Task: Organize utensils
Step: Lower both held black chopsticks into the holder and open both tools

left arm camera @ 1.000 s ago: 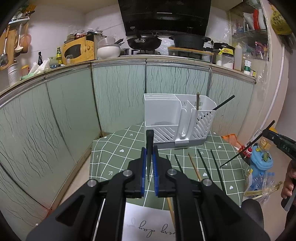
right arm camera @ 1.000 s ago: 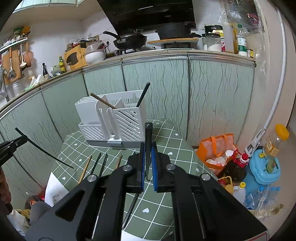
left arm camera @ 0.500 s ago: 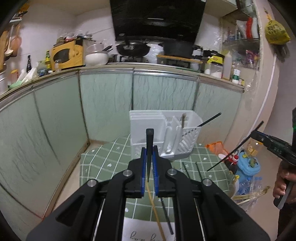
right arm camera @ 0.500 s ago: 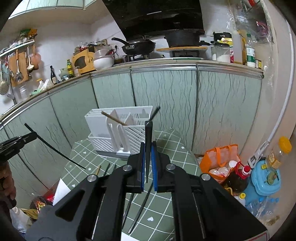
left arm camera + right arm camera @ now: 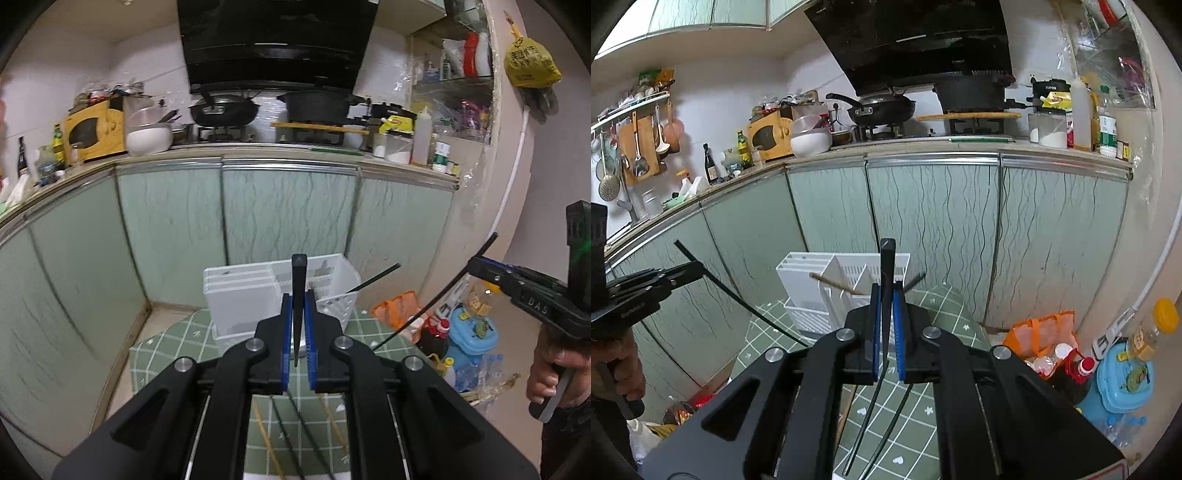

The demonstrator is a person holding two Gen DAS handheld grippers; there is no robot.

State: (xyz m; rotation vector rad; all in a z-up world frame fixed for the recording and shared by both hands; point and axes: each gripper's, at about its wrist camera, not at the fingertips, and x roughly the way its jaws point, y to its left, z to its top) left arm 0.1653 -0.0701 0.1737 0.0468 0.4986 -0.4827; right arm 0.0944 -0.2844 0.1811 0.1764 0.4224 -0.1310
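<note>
My left gripper [image 5: 298, 295] is shut on a black chopstick [image 5: 298, 273] that stands up between its blue pads, above the green checked tablecloth [image 5: 166, 343]. My right gripper [image 5: 886, 286] is likewise shut on a black chopstick [image 5: 887, 258]. Each view shows the other gripper off to the side with its long stick slanting down: the right gripper [image 5: 475, 266] and the left gripper [image 5: 699, 268]. The white utensil rack [image 5: 809, 284] stands at the back of the table, holding a wooden chopstick [image 5: 834, 283] and a black one [image 5: 376, 277]. Several loose chopsticks [image 5: 280, 432] lie on the cloth below.
Pale green cabinet doors [image 5: 931, 229] curve behind the table under a cluttered counter. On the floor to the right sit an orange bag [image 5: 1041, 332], a blue container [image 5: 1126, 380] and bottles. A person's hand [image 5: 550, 373] grips the right tool's handle.
Both grippers have risen and drawn back from the table, each still holding its black chopstick. The rack and cloth now sit lower and smaller in both views.
</note>
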